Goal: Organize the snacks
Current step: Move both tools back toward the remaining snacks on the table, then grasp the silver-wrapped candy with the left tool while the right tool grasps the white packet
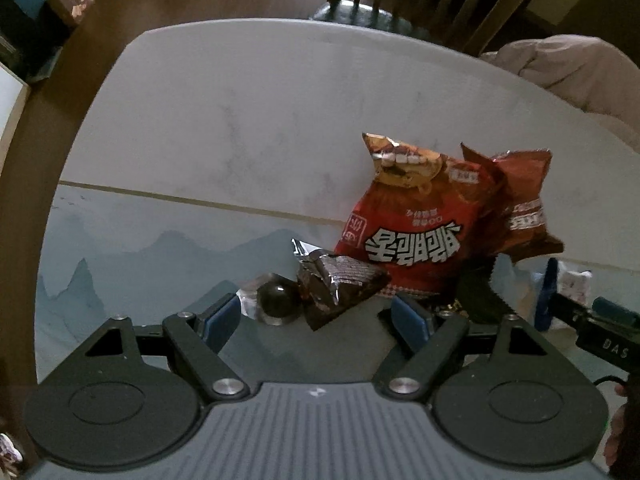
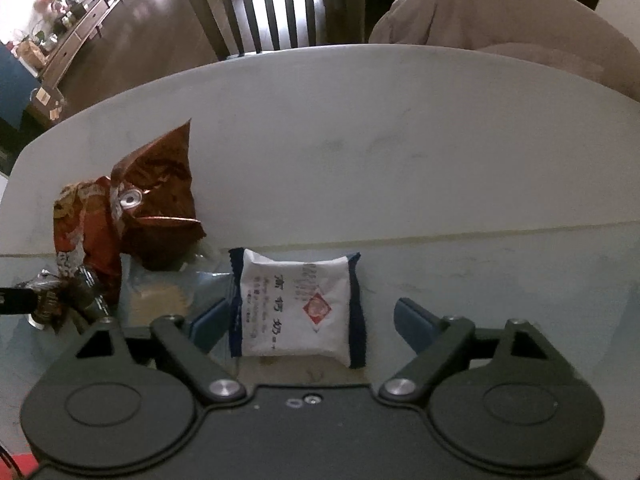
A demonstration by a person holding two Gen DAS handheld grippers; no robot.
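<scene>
Left gripper (image 1: 316, 314): held low over the table mat, pointing toward 12 o'clock; jaws spread wide and holding nothing; blue pads (image 1: 218, 316) on either side of the gap.
Chocolate wafer (image 1: 340, 286): dark foil wrapper, lying just ahead of the left gripper's gap, at 12 to 1 o'clock from it, not touching either pad as far as can be seen.
Round candy (image 1: 277, 300): dark ball in clear wrap, touching the wafer's 9 o'clock side, near the left pad.
Red bag (image 1: 404, 224): propped up at 1 o'clock behind the wafer, print upside down in the left wrist view.
Brown bag (image 1: 524, 204): leaning against the red bag's 3 o'clock side.
Right gripper (image 2: 308, 320): level and low, pointing to 12 o'clock; jaws wide apart, gripping nothing; it also shows at the 3 o'clock edge of the left wrist view.
White packet (image 2: 298, 308): blue-edged, flat on the mat between the right gripper's fingers; whether the left pad touches it cannot be told.
Cracker (image 2: 160, 300): pale, in clear wrap, at 9 o'clock from the packet.
Table (image 1: 248, 96): white top, with the mat (image 1: 132, 248) covering its near part.
</scene>
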